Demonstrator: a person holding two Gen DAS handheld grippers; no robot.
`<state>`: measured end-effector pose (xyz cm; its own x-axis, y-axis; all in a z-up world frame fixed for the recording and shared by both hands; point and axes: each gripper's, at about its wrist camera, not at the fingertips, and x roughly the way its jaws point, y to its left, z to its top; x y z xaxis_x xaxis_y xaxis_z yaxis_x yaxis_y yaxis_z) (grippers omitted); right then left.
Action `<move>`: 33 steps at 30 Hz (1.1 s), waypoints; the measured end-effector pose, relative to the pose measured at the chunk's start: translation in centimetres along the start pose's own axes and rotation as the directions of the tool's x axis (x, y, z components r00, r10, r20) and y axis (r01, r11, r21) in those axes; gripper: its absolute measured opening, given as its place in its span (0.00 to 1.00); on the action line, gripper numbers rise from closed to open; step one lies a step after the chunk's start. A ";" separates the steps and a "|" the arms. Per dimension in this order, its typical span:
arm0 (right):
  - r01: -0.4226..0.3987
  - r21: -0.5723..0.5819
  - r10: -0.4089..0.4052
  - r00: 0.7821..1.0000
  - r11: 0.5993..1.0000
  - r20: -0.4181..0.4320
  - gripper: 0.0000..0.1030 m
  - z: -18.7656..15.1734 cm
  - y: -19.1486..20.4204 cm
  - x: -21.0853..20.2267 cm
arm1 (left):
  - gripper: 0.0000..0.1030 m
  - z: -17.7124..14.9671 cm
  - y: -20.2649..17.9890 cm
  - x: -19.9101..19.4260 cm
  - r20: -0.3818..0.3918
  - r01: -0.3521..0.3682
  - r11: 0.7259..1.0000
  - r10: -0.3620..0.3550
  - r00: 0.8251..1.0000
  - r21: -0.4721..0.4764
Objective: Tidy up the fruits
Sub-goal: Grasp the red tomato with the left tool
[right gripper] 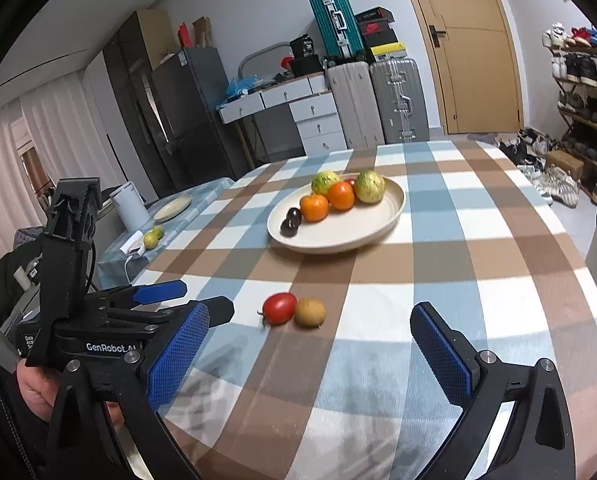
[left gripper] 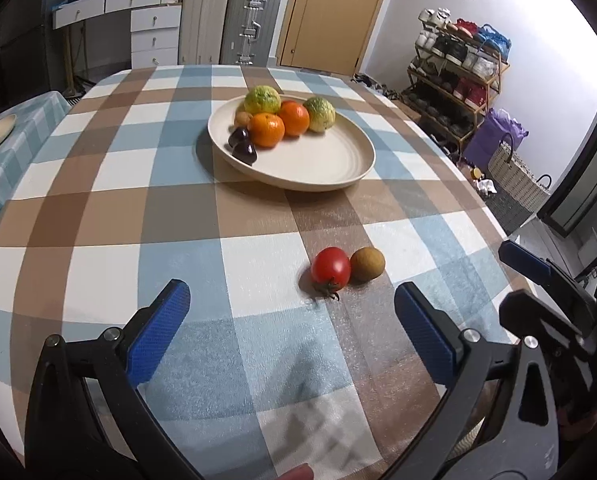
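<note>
A red cherry tomato [left gripper: 330, 267] and a small brown round fruit [left gripper: 367, 264] lie touching on the checked tablecloth, just ahead of my open, empty left gripper [left gripper: 290, 316]. They also show in the right wrist view, the tomato [right gripper: 279, 308] and the brown fruit [right gripper: 309, 312], ahead of my open, empty right gripper [right gripper: 310, 340]. Farther back, a cream plate [left gripper: 322, 160] holds two oranges [left gripper: 280, 124], two green-yellow fruits [left gripper: 262, 98], two dark purple fruits [left gripper: 242, 146] and a small brown fruit. The plate also shows in the right wrist view [right gripper: 354, 228].
The left gripper's body [right gripper: 98, 312] shows at the left of the right wrist view; the right gripper's finger [left gripper: 526, 260] shows at the right of the left wrist view. A side table at left carries a plate [right gripper: 173, 207], fruit [right gripper: 153, 237] and a white kettle [right gripper: 129, 207].
</note>
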<state>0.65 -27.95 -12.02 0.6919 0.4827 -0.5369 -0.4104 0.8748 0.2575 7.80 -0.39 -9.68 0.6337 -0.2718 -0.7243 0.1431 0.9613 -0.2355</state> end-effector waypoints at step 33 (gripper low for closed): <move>-0.007 0.090 0.013 0.998 0.996 -0.058 1.00 0.2 -3.3 4.1 | 0.24 1.6 -1.2 6.0 -0.160 0.213 0.969 -0.192 0.968 0.127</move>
<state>4.94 -28.82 -14.94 0.6512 0.4903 -0.5793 -0.3601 0.8715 0.3329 12.63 -3.13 -12.70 0.4645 -0.4551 -0.7597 0.3707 0.8790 -0.3000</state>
